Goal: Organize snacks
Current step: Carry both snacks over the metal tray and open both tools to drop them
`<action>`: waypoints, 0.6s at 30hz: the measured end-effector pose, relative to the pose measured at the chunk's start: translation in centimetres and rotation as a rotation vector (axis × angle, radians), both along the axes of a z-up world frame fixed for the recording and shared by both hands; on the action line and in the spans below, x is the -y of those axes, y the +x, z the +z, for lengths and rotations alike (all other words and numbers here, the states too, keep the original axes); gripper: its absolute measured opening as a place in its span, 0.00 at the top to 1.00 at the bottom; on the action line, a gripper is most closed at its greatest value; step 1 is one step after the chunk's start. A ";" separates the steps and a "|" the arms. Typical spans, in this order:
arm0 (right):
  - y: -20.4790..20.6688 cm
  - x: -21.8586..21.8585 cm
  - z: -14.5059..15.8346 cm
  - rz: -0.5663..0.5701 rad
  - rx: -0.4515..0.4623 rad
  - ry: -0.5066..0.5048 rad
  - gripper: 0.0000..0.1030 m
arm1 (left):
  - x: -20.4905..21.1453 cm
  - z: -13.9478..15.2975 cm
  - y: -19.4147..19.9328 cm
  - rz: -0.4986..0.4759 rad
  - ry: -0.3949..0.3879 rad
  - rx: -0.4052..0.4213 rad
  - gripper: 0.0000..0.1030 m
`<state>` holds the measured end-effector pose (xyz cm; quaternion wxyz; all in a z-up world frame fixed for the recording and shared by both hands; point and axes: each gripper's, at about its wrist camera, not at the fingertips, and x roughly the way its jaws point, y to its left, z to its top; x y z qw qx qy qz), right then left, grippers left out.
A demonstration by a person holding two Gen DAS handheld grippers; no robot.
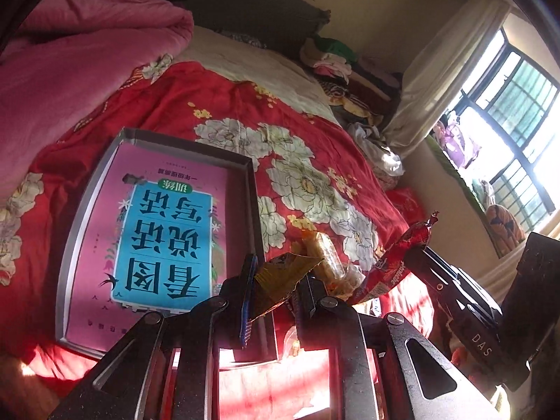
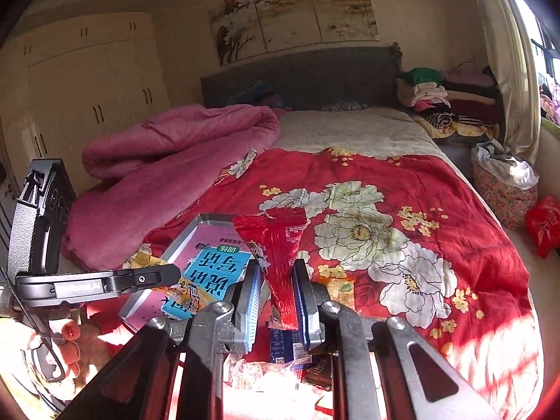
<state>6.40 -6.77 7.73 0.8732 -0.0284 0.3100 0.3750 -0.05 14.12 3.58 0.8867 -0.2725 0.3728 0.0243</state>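
each hand carries one snack, lifted clear of the red floral quilt (image 2: 437, 217), so two packets can travel to the box in one trip. the left gripper (image 1: 271, 294) is clamped on a crumpled yellow packet (image 1: 280, 276), pinched at its lower edge so the rest fans upward. the right gripper (image 2: 278, 301) is clenched on a red wrapper (image 2: 280, 255) low on its body, leaving the wide top standing upright. the shallow box (image 1: 246, 161) lies on the quilt just beside both grippers, a pink and blue book (image 1: 164, 241) flat inside it, apparently as a liner. it looks like the destination. more loose snacks (image 2: 280, 350) lie on the quilt under the right gripper, so sorting seems at an early stage.
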 end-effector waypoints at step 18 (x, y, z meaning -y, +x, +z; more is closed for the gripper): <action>-3.0 -6.2 -4.5 0.160 -0.074 -0.109 0.82 | -4.8 -3.6 -2.6 0.105 -0.029 -0.072 0.81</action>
